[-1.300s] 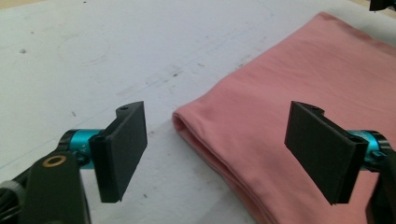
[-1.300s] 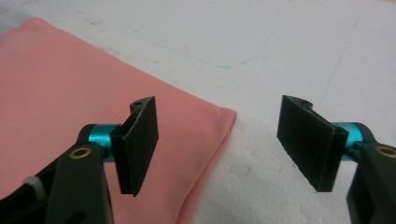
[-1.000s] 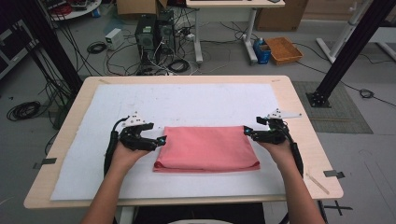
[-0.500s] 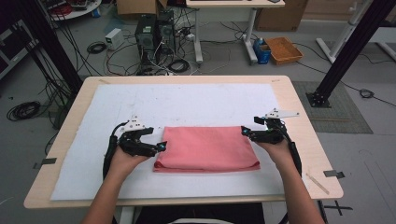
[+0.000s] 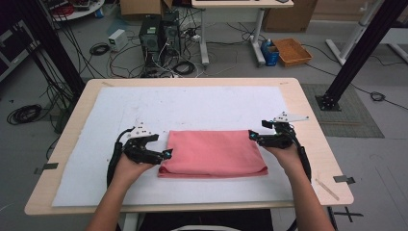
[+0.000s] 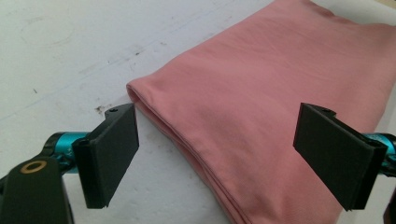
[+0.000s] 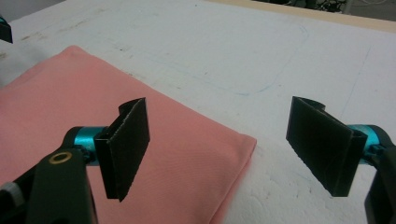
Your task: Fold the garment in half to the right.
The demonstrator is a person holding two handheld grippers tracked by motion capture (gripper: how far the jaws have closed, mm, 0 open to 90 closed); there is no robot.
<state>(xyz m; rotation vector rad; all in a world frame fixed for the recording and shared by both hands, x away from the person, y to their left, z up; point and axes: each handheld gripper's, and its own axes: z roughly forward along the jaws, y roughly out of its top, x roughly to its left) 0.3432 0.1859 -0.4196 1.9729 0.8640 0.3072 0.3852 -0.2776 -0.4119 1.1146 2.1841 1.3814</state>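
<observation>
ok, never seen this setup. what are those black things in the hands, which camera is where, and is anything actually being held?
No robot here: a person sits at the table and holds a hand-operated two-jaw clamp in each hand. The wide picture comes from a fixed camera above, looking down; the left gripper and right gripper show there at the two short ends of a folded pink cloth. The cloth lies on a white sheet that covers the tabletop. The other two pictures come from small cameras riding on each gripper, looking along its black jaws. In both, the jaws stand wide apart over a corner of the cloth, so nothing is held yet.
</observation>
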